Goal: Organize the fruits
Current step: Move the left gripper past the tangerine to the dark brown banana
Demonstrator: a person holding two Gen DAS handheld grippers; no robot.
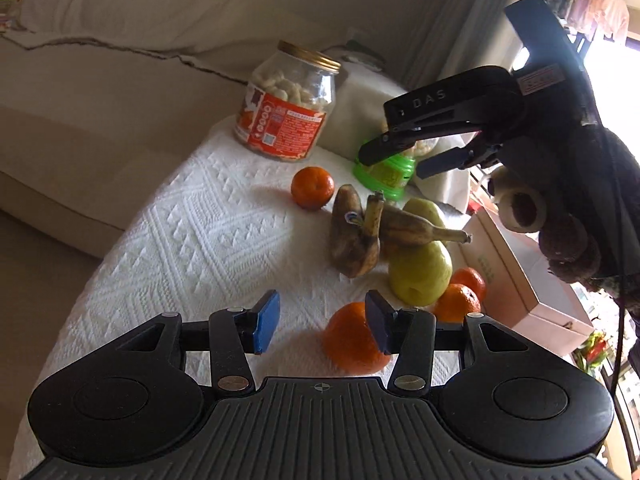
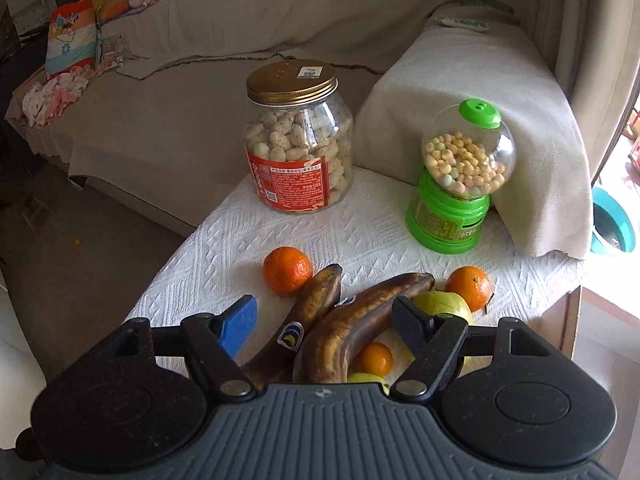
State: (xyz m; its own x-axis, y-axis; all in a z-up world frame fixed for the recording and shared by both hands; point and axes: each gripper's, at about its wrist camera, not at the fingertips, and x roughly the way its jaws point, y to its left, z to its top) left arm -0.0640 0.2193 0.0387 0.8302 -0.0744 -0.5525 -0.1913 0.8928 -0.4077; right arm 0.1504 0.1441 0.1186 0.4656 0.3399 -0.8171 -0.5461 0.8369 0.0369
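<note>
White, quilted cloth covered the table (image 1: 192, 216), and the fruit lay bunched toward its right side. In the left wrist view, the left gripper (image 1: 320, 326) hung at the bottom centre with its blue pads spread and nothing pinched; a large orange (image 1: 348, 344) sat just beside the right-hand pad, half hidden by it, and I could not tell whether they touched. Beyond, brown bananas (image 1: 360, 236) leaned over two green pears (image 1: 420, 272), with small oranges (image 1: 460, 292) tucked at lower right and one tangerine (image 1: 313, 188) alone above them. The right gripper (image 1: 396, 162) hovered at upper right, jaws apart and empty, probably lifted clear to choose a piece.

In the right wrist view, that same gripper (image 2: 324, 326) looked steeply down on the bananas (image 2: 344, 328), which filled the gap between its spread pads without being squeezed. The peanut jar (image 2: 300, 140) and green candy dispenser (image 2: 456, 184) stood at the back, out of the way. The fruit looked still unsorted.
</note>
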